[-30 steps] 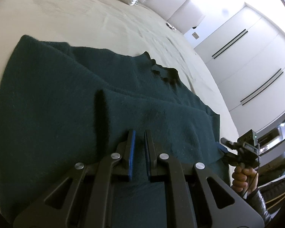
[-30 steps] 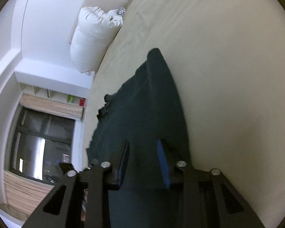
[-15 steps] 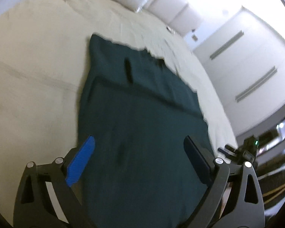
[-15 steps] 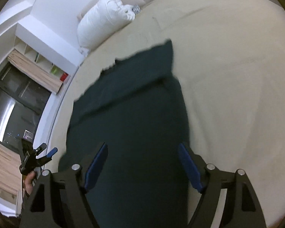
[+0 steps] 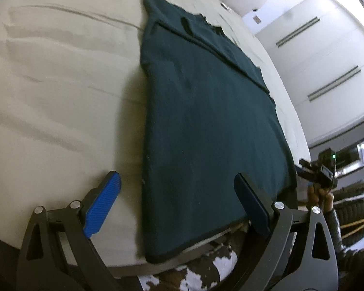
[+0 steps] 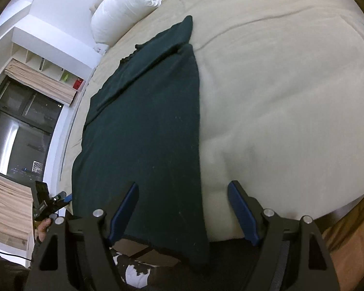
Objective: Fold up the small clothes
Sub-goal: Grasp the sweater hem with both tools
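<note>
Dark green garment (image 5: 206,121) lies flat, hem overhanging the bed (image 5: 60,84) edge.
Left tongs (image 5: 179,203) and right tongs (image 6: 182,208) both spread, gripping nothing; pillow (image 6: 123,2) far off.

Both wrist cameras look forward and down from the foot of the bed (image 5: 48,84), close above its near edge. The left view faces along the dark green garment (image 5: 206,121) toward the wardrobe wall; the right view faces toward the pillow (image 6: 123,7) and window. Both share the garment, and each glimpses the opposite gripper at its margin.
</note>
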### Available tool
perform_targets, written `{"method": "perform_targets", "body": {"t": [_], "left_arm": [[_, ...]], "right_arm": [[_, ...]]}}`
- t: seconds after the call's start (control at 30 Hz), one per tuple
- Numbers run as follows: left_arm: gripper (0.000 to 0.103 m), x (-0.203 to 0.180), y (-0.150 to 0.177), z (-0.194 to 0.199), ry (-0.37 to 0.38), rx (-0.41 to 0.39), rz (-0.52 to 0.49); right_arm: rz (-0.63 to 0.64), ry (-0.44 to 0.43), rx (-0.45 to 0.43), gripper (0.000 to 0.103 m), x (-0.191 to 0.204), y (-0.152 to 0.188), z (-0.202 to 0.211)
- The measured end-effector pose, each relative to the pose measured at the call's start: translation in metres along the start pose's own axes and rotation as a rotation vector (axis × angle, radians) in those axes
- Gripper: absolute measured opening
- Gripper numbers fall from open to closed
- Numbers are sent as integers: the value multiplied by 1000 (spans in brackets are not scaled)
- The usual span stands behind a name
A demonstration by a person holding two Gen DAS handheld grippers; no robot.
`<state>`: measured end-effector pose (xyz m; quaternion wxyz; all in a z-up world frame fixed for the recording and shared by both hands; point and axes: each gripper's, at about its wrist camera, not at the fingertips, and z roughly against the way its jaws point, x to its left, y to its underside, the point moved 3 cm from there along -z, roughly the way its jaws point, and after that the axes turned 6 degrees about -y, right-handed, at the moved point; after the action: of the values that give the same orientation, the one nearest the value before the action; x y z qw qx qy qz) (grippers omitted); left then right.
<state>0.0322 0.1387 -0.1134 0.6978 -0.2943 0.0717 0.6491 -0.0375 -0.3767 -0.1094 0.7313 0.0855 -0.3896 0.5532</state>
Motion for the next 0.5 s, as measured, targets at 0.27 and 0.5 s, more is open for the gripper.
{"method": "perform_targets", "body": {"t": [0.27,0.5], "left_arm": [[58,-9,-2,-29,5,110,-37],[31,-7,1,-43,27,172,-33]], "right_arm": [[12,-52,66,71,8,12,-4],[-14,-47,92,61,1,18,3]]}}
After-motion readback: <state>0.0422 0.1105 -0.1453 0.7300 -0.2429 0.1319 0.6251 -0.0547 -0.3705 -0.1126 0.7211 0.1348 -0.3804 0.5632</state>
